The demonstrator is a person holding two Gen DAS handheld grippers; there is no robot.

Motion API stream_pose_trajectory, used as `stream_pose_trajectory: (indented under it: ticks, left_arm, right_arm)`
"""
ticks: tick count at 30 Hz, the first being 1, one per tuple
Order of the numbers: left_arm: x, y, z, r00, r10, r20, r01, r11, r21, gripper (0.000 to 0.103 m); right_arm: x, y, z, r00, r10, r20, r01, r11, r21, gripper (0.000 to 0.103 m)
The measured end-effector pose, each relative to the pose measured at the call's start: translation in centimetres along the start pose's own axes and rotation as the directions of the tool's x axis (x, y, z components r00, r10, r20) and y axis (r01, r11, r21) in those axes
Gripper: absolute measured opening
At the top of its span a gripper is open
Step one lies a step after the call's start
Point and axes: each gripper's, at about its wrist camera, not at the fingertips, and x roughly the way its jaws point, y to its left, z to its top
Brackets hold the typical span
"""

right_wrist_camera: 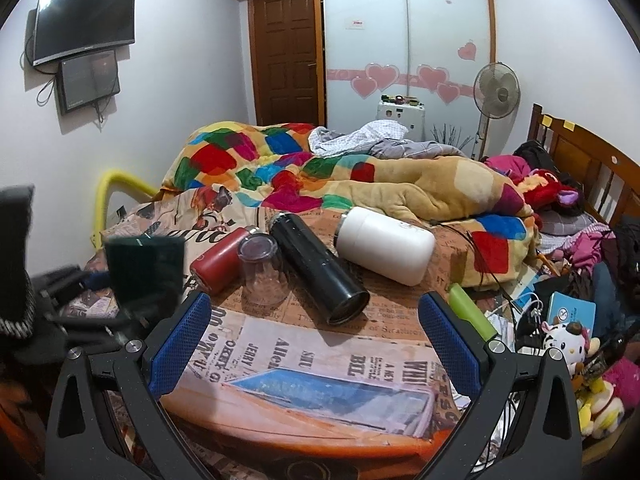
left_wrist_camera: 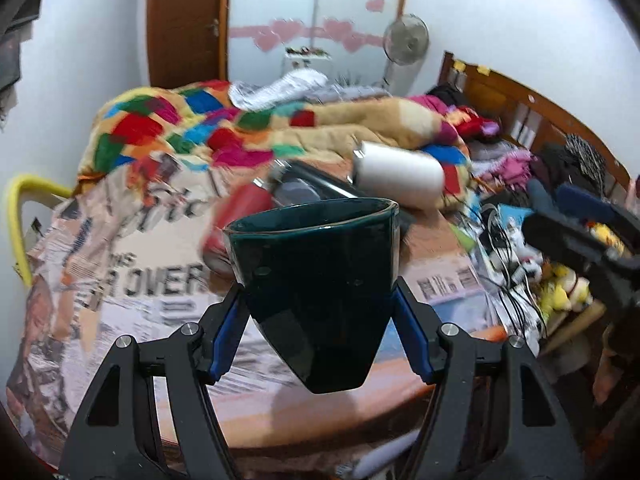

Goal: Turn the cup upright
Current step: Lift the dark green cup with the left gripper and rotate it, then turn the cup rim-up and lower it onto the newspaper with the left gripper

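Note:
My left gripper is shut on a dark green cup. It holds the cup above the bed, mouth up and slightly tilted. The same cup shows blurred at the left of the right wrist view, with the left gripper beside it. My right gripper is open and empty above the newspaper-print sheet. A clear glass stands upside down on the sheet ahead of it.
A red flask, a black flask and a white flask lie on the sheet. A colourful blanket is heaped behind. Toys and cables crowd the right. A yellow rail is at the left.

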Motion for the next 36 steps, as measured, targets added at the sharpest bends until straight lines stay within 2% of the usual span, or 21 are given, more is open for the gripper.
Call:
stream_pose_trajectory:
  ticks: [9, 16, 27, 36]
  left_arm:
    - [6.0, -2.7, -2.4, 0.988, -0.047, -0.145, 0.046, 0.999, -0.006, 0.068]
    - [9.2, -3.2, -3.2, 0.976, -0.06, -0.208, 0.056, 0.998, -0.026, 0.068]
    - [11.1, -2.9, -2.8, 0.975, -0.055, -0.215, 0.051, 0.998, -0.026, 0.067]
    - [9.3, -3.1, -3.0, 0.977, -0.047, -0.208, 0.049, 0.999, 0.005, 0.067]
  right_arm:
    - [1.1, -2.6, -1.7, 0.999, -0.023, -0.048, 0.024, 0.999, 0.03, 0.103]
    - [2.8, -3.8, -2.8, 0.994, -0.029, -0.104, 0.034, 0.998, 0.048, 0.103]
    - [4.7, -3.8, -3.4, 0.987, -0.021, -0.157, 0.03, 0.998, 0.052, 0.103]
    - [4.7, -3.0, -3.2, 0.985, -0.005, -0.173, 0.015, 0.998, 0.057, 0.103]
